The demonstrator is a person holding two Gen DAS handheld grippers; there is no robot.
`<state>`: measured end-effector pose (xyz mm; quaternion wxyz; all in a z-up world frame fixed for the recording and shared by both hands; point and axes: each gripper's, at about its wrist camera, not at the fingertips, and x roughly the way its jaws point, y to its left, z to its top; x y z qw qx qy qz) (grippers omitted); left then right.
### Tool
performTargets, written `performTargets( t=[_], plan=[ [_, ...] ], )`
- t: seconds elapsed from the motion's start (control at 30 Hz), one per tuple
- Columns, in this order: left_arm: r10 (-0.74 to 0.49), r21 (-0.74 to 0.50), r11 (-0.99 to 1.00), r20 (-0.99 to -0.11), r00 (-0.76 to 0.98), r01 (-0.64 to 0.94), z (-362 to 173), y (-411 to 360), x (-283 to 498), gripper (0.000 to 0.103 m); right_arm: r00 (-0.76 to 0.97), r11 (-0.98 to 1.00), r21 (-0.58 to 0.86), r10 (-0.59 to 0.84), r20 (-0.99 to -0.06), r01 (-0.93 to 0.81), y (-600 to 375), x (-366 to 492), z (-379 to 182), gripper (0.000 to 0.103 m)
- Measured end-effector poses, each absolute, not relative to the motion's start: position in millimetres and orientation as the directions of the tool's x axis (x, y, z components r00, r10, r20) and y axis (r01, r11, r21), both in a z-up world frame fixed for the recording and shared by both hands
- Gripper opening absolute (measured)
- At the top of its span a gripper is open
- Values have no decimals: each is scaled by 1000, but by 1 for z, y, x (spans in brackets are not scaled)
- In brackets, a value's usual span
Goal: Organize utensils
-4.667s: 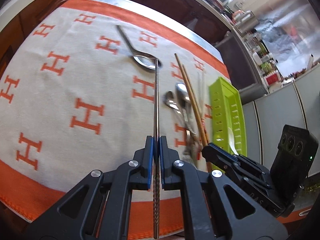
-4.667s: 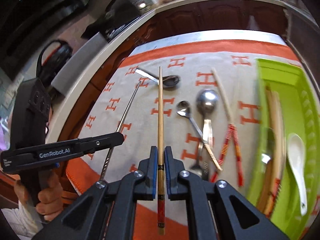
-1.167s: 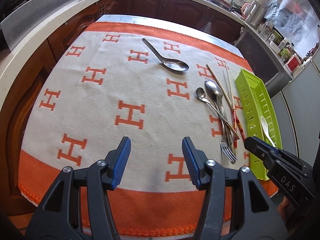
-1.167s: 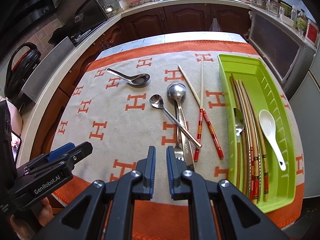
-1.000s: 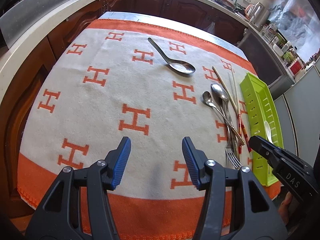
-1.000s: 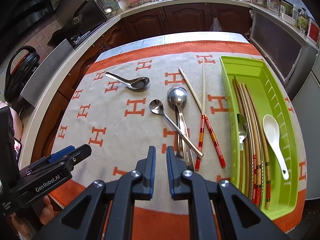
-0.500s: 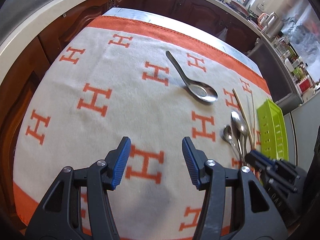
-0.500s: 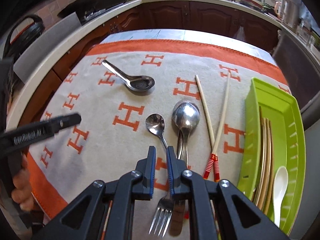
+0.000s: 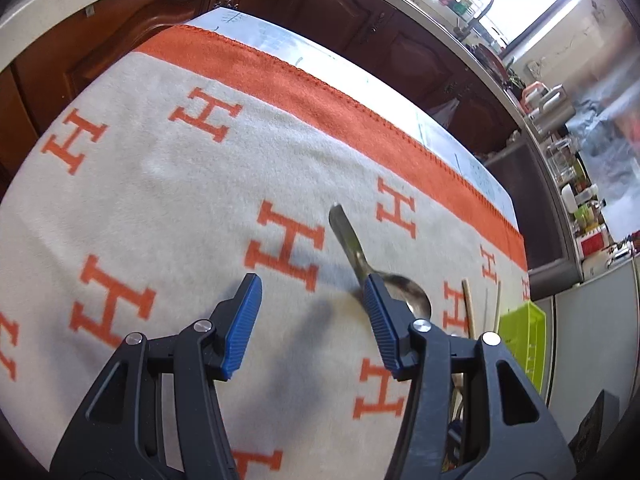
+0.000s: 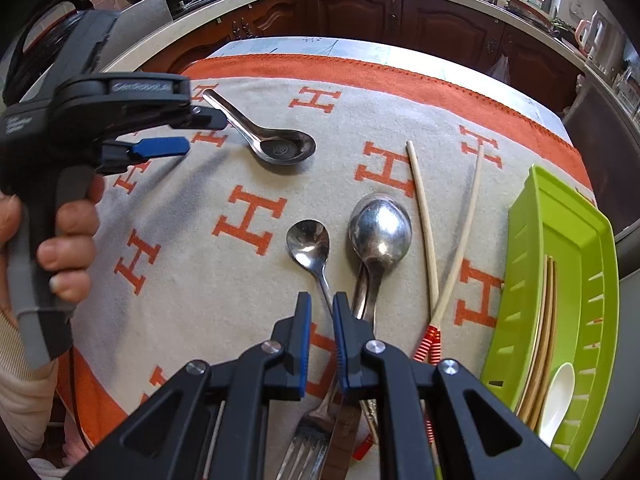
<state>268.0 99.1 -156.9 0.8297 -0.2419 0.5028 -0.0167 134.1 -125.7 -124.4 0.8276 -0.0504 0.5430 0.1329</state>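
A steel soup spoon lies on the H-patterned cloth. My left gripper is open and low over the cloth. Its right finger overlaps the spoon's neck, and nothing sits between the fingers. My right gripper is shut and hovers above the handle of a small spoon. Beside that lie a large spoon, a fork, a knife and two chopsticks. The green tray holds chopsticks and a white spoon.
A hand holds the left gripper at the cloth's left side. The cloth's orange border meets the far table edge, with dark cabinets and a counter behind. The tray sits at the right edge of the cloth.
Both grippers held a chopstick 4.7 s ago and are now empty. Since half a second ago the left gripper has moved forward and down to the soup spoon. The right gripper has dropped closer over the spoons.
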Motion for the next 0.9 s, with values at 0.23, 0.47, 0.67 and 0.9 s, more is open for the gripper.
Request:
performTargets(
  t=[0.23, 0.47, 0.67, 0.9],
  plan=[
    [-294, -464, 866, -773, 562, -186, -168, 90, 291, 50, 371, 952, 38, 155, -916, -305, -122, 136, -125, 11],
    [-296, -456, 881, -740, 604, -127, -178, 66, 307, 8, 382, 933, -32, 115, -917, -359, -110, 135, -129, 11],
    [-300, -451, 888, -711, 637, -86, -174, 54, 306, 2, 379, 917, -83, 77, -922, -390, -106, 136, -137, 11],
    [-346, -473, 879, -726, 595, -66, -146, 67, 291, 1, 391, 905, -105, 72, -918, -413, -104, 136, -137, 11]
  ],
)
